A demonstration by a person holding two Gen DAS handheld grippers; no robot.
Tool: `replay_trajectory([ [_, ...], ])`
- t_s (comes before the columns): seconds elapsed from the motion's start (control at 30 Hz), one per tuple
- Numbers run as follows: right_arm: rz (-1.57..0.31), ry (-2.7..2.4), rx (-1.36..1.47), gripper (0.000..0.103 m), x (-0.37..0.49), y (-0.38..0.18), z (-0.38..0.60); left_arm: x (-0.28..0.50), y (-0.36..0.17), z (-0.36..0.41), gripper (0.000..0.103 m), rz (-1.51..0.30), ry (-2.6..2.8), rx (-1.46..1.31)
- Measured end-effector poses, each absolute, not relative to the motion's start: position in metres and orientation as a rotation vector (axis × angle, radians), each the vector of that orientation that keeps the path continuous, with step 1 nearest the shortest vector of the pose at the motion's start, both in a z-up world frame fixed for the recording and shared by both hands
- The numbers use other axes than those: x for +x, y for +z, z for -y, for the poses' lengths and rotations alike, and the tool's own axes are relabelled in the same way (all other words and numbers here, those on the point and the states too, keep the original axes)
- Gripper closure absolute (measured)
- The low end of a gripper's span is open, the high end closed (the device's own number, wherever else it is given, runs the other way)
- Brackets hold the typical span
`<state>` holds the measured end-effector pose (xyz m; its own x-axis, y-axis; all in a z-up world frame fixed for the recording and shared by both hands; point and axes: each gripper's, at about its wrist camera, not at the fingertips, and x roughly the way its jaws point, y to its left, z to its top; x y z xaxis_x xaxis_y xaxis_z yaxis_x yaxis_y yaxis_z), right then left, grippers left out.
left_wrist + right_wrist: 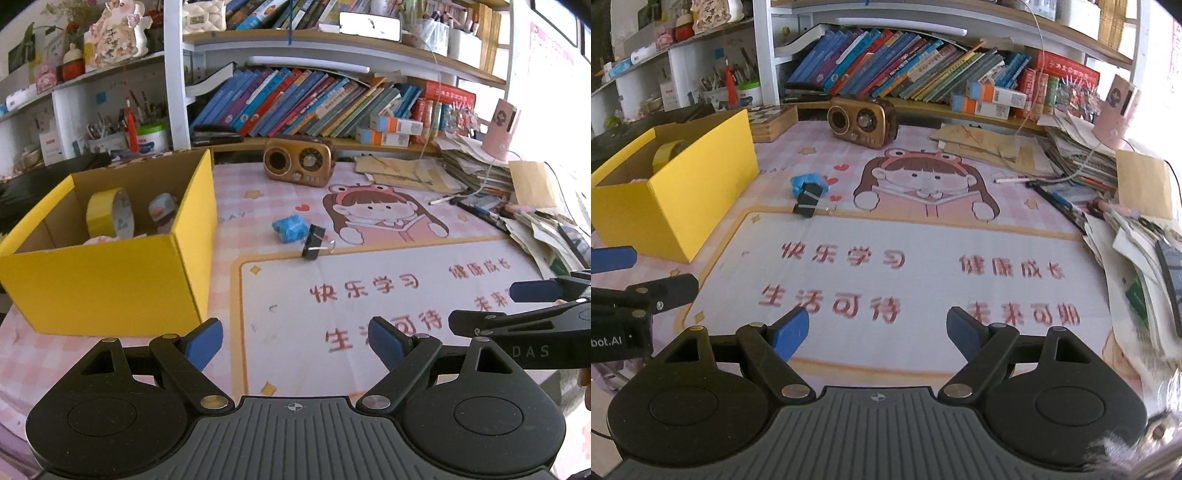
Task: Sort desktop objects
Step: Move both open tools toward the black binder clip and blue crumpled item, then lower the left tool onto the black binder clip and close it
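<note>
A yellow cardboard box (110, 273) stands at the left of the desk mat and also shows in the right wrist view (683, 192). Inside it lie a yellow tape roll (109, 212) and a smaller patterned roll (162, 208). A blue crumpled object (290, 228) and a black binder clip (314, 242) lie on the mat beside the box; the clip (809, 201) partly hides the blue object (805, 181) in the right wrist view. My left gripper (295, 341) is open and empty, low over the mat. My right gripper (877, 330) is open and empty, beside it.
A brown retro radio (297, 162) stands at the back under a shelf of books (314, 99). Stacked papers and envelopes (1108, 177) crowd the right side, with pens (1015, 181) beside them. A pink cup (500, 129) sits on the stack.
</note>
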<state>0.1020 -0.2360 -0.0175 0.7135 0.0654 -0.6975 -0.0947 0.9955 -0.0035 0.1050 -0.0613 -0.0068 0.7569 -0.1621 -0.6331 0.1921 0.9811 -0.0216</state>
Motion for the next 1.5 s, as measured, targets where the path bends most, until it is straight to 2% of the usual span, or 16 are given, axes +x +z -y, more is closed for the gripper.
replay_trajectory([
  [0.97,-0.765,0.231,-0.002,0.022,0.215,-0.023,0.295,0.201,-0.027,0.114,0.017,-0.718,-0.069,-0.012],
  [1.23,-0.754,0.265,-0.008,0.022,0.237,-0.022,0.298,0.237,-0.036,0.12,0.029,-0.723,-0.068,0.002],
  [1.37,-0.753,0.261,-0.001,0.022,0.245,-0.023,0.302,0.254,-0.043,0.125,0.031,-0.741,-0.063,-0.004],
  [1.5,-0.753,0.247,0.009,0.022,0.253,-0.023,0.309,0.267,-0.053,0.132,0.042,-0.767,-0.073,0.0],
])
